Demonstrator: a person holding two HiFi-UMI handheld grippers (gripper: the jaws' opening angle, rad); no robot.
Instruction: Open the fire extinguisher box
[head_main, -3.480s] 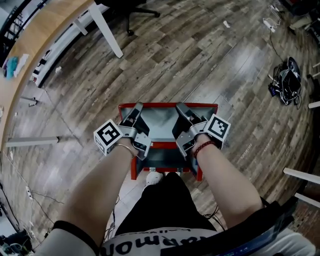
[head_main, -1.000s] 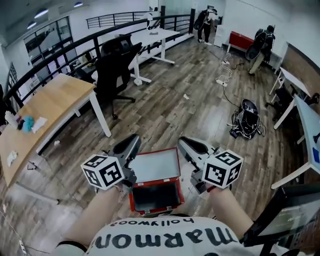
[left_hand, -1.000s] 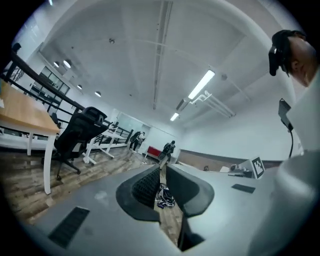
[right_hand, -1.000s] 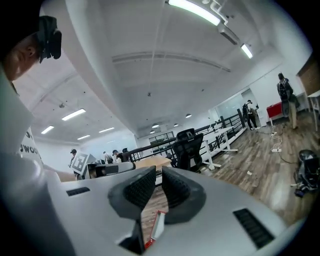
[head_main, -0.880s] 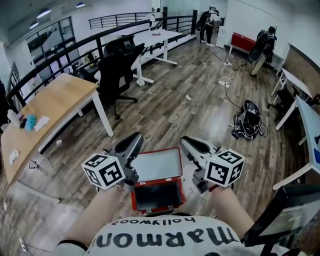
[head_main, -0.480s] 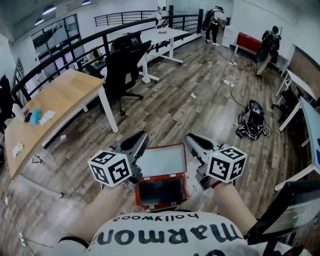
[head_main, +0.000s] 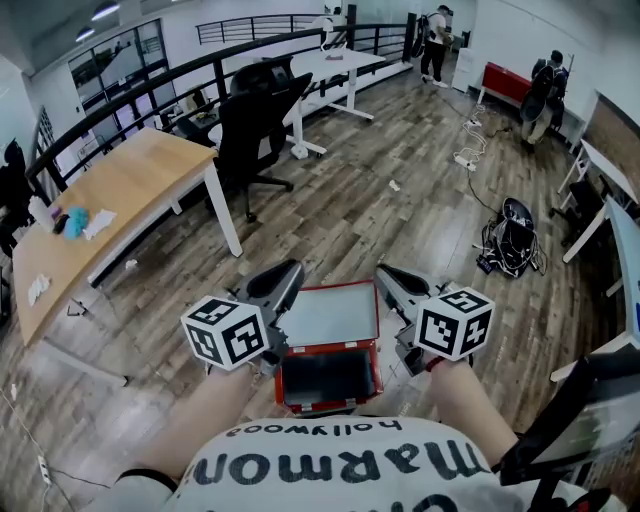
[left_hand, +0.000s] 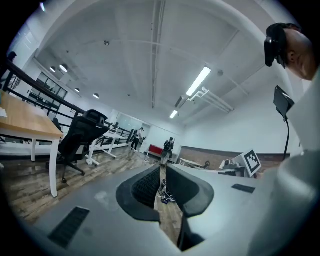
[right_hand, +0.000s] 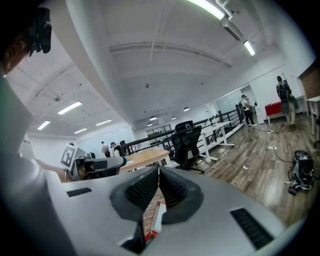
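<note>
The fire extinguisher box (head_main: 330, 346) sits at the lower centre of the head view, just above the person's shirt. It is a red sheet-metal case with square corners. Its lid (head_main: 326, 314) is thrown back flat on the floor beyond it, showing a smooth pale grey inner panel framed in red. The body below the lid is a dark rectangular well, and its contents are too dim to make out.

A few seconds ago both tools were down on the box and the view looked straight onto it. Now the box is small and low in the frame, and the tools are lifted clear of it at either side. With the lid fully laid open, the task looks done.

The left gripper (head_main: 291, 267) is at the lid's left edge. Its ribbed black pads are a hair apart, with only floor showing through the slit. The right gripper (head_main: 386, 271) is at the lid's right edge. Its jaws have just been closing and now meet at the tips, with nothing caught between them.

Farther out, glossy grey-brown wood planks (head_main: 400, 230) run across the room. A pale wooden desk (head_main: 130, 190) stands at the left, a black office chair (head_main: 262, 120) at upper centre, and a dark backpack (head_main: 512, 235) at the right.
</note>
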